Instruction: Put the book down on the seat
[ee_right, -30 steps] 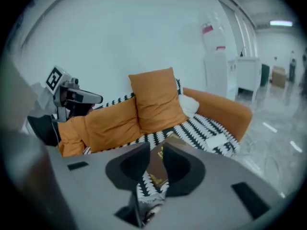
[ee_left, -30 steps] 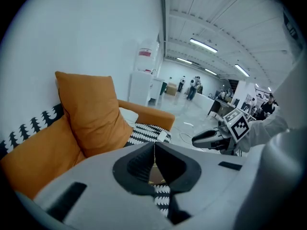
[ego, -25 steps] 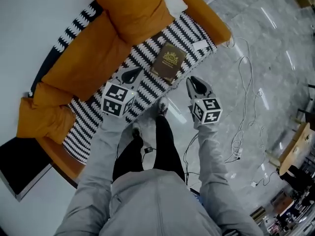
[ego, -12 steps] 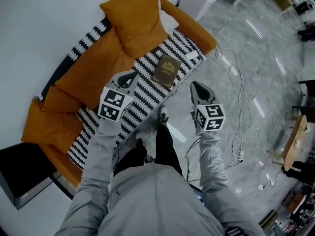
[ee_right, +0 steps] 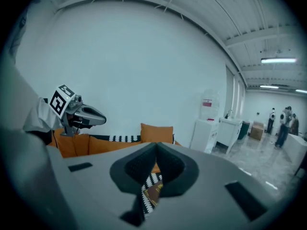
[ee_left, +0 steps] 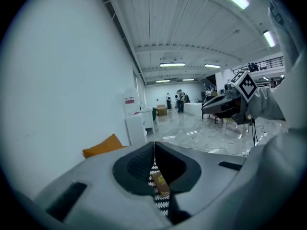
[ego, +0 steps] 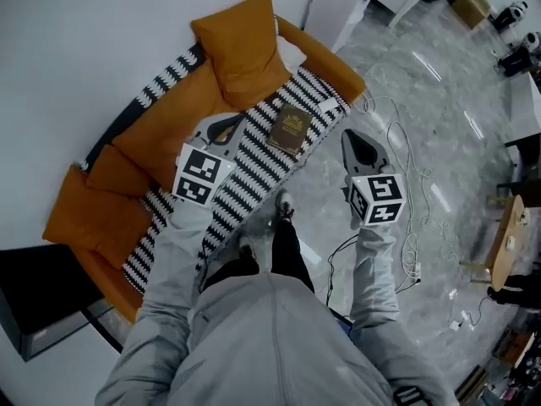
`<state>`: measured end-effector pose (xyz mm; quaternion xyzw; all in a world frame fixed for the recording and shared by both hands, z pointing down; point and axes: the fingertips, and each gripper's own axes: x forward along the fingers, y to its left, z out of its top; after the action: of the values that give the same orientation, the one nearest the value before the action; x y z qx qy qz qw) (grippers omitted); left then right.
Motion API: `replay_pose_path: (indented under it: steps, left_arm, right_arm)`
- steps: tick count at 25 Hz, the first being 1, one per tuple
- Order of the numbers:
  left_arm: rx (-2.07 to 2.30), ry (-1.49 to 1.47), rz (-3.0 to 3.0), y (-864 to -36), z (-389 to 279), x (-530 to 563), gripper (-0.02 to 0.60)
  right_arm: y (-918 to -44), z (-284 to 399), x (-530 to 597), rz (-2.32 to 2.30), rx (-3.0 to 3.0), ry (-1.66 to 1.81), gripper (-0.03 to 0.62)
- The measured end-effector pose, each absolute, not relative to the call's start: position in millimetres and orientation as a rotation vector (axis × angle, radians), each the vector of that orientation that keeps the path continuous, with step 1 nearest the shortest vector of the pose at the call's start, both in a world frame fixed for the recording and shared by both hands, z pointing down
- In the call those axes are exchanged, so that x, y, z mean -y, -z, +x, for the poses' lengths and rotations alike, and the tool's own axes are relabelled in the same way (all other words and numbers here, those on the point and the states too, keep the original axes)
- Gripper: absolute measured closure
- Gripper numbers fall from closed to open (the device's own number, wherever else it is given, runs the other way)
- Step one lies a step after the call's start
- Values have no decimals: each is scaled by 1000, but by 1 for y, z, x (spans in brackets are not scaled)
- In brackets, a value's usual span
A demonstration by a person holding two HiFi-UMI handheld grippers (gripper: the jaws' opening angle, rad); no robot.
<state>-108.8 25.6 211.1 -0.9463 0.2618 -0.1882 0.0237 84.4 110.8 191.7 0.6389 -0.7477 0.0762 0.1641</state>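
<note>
Seen from above my head, a brown book [ego: 290, 129] with a gold emblem lies flat on the black-and-white zigzag seat [ego: 254, 172] of an orange sofa [ego: 161, 129]. It sits near the seat's front edge, just in front of an upright orange cushion [ego: 245, 53]. I hold my left tongs [ego: 226, 125] over the seat, beside the book but clear of it. Their jaws are pressed together with nothing in them. My right tongs [ego: 351, 138] hang over the grey marble floor [ego: 439, 125] on the book's other side, also clear of it. Their jaws have just closed fully and grip nothing. Thin white cables [ego: 406, 167] trail across the floor past my right arm.
</note>
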Motion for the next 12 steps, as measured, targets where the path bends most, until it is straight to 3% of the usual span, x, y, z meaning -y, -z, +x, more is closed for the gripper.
replay_pose_path:
  steps: [12]
  left_arm:
    - [-758, 426, -2820, -121, -128, -69, 555]
  right_arm:
    - [-94, 71, -163, 1920, 2119, -10, 565]
